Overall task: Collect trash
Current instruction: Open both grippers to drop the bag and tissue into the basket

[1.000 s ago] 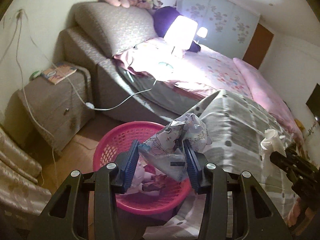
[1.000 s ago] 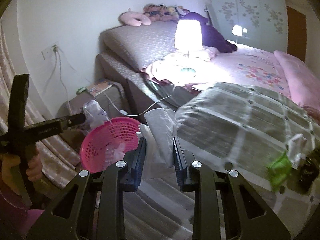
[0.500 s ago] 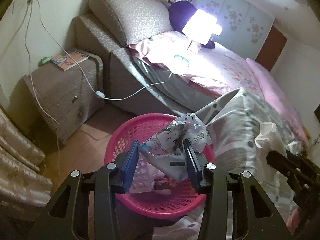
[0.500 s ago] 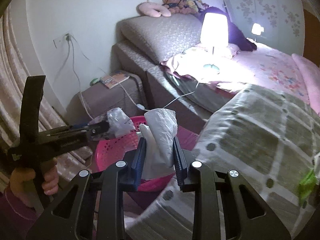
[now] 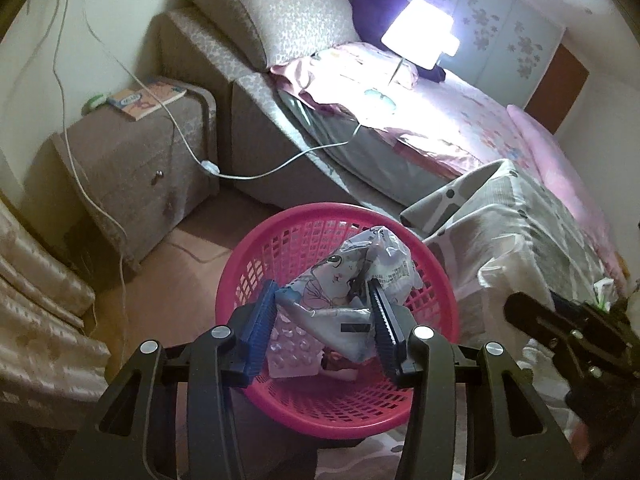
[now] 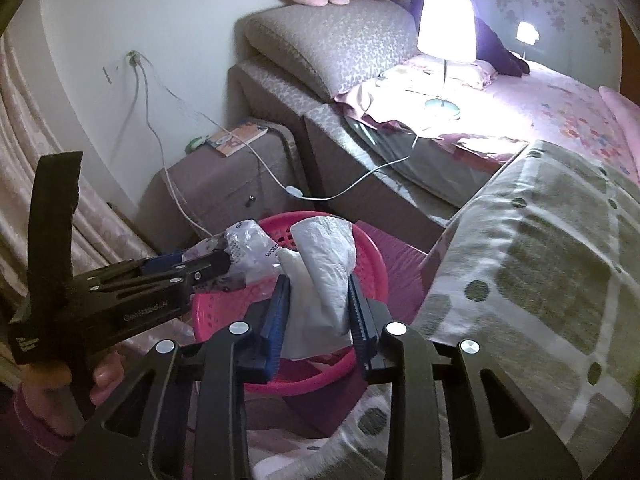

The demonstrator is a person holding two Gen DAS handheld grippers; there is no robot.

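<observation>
We're at the drop step. Left gripper [image 5: 323, 309] clamped on wrapper [image 5: 352, 280], over the basket [image 5: 436, 264]. Right gripper [image 6: 318, 305] clamped on tissue [image 6: 324, 276], above the basket rim. Next, probably: open both, let trash fall in.
</observation>
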